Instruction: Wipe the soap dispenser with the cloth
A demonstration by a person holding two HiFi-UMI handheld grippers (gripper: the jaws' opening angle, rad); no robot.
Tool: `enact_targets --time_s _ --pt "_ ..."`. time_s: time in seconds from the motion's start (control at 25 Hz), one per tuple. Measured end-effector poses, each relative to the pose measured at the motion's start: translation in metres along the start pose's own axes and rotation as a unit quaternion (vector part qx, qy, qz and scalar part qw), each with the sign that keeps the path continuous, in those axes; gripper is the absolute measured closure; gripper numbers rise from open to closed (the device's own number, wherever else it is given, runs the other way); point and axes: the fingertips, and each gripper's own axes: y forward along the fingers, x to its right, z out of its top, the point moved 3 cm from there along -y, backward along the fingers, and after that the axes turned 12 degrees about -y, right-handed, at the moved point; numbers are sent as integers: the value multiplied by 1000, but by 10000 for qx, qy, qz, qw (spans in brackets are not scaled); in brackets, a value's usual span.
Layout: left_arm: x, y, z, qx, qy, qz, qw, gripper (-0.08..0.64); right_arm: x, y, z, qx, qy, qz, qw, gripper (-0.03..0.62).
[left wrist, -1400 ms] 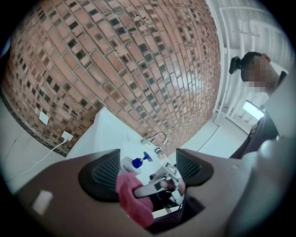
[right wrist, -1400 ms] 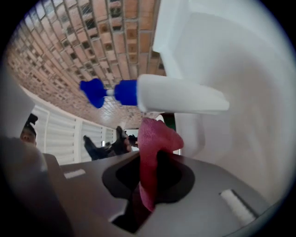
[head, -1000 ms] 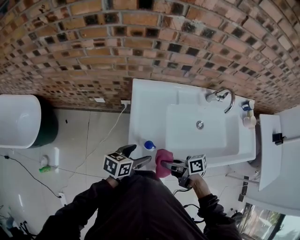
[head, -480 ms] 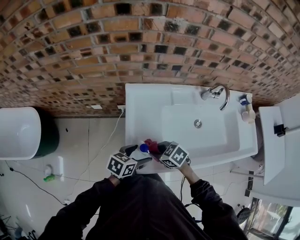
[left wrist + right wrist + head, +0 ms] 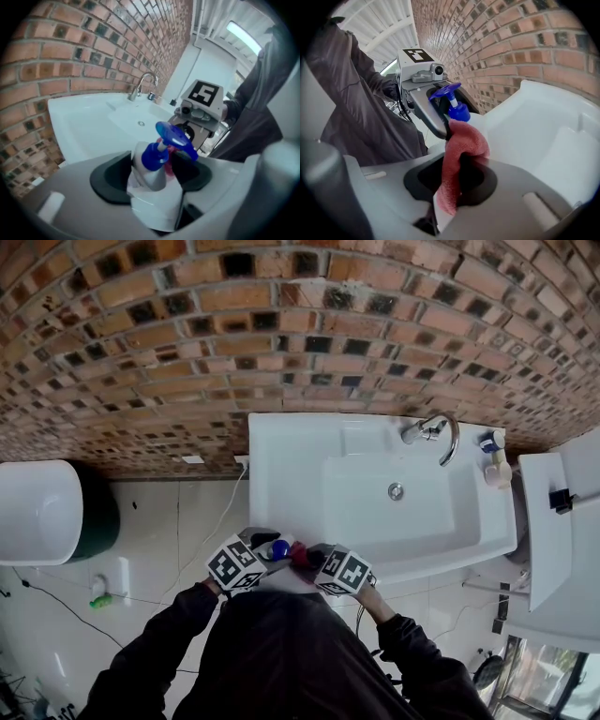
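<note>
Left gripper (image 5: 265, 552): its jaws, wide apart a second ago, are closing round the dispenser (image 5: 151, 176), and the pads meet its white body.
Right gripper (image 5: 452, 183): clamped on the pink cloth (image 5: 464, 143), which has come in from the right to just beside the dispenser.
Dispenser: lower centre of the head view, at the lower-left corner of the sink (image 5: 281, 442), blue pump uppermost.
Meaning: the dispenser is steadied and the cloth is alongside, so wiping can likely begin.

Head camera overhead; close tool cameras, roughly facing, share the dispenser (image 5: 151, 177).
</note>
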Motion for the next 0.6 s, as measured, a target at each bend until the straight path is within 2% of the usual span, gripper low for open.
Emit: enact_targets --time_s 0.08,0.16,0.32,0.48,0.6 --pt "-4 0 0 -26 193 119 9997 324 8 -10 -4 -60 99 -104 9999 535" --pt "-4 1 0 -32 302 97 9995 327 20 -26 -4 34 248 -190 9995 536" --pt "-4 2 -2 -114 348 -61 9993 327 47 -68 5 631 731 -269 9950 536" --pt "-4 2 -2 -118 345 -47 9993 327 65 -76 28 1513 1274 275 9799 536" --pt "-4 4 -2 -112 266 -2 9996 327 71 -57 31 1680 1719 780 9675 535"
